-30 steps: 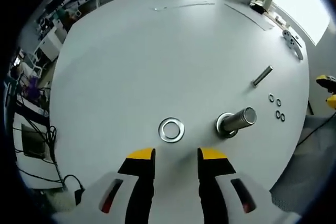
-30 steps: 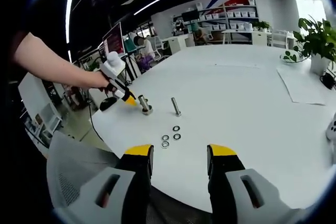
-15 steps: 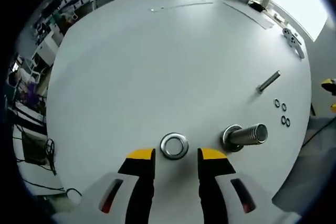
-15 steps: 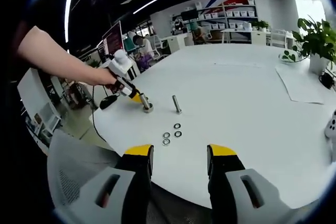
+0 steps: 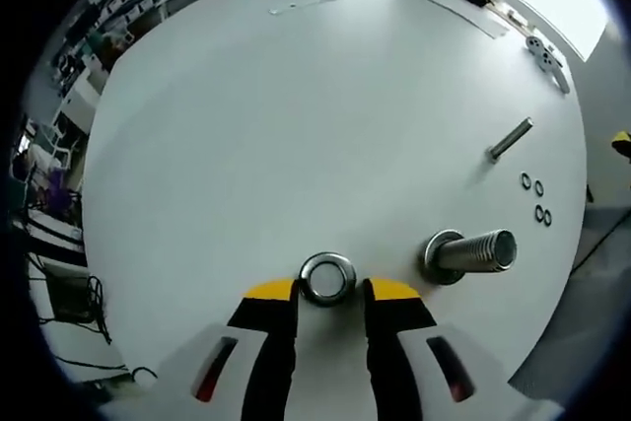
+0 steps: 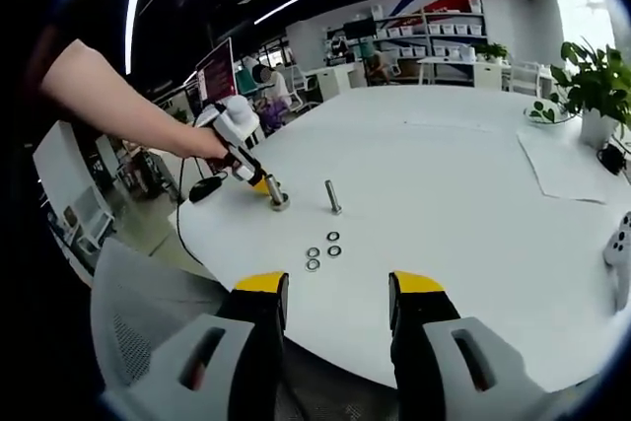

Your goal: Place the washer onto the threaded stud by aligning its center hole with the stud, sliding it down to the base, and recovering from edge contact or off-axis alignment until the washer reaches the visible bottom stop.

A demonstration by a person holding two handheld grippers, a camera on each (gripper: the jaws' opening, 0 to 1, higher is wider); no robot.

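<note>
Left gripper view: open tongs (image 5: 329, 291) straddle flat washer (image 5: 327, 277); stud (image 5: 471, 252) stands upright.

Your left gripper (image 5: 329, 290) is lowered close to the surface, its yellow-tipped jaws parted with a narrow gap between them, one tip on each side. In the right gripper view you can see that same left gripper (image 6: 248, 176) at the end of your bare forearm (image 6: 118, 115), which reaches in from the left and angles downward. Your right gripper (image 6: 337, 288) is held well back and higher, its jaws spread wide with nothing between them.
</note>
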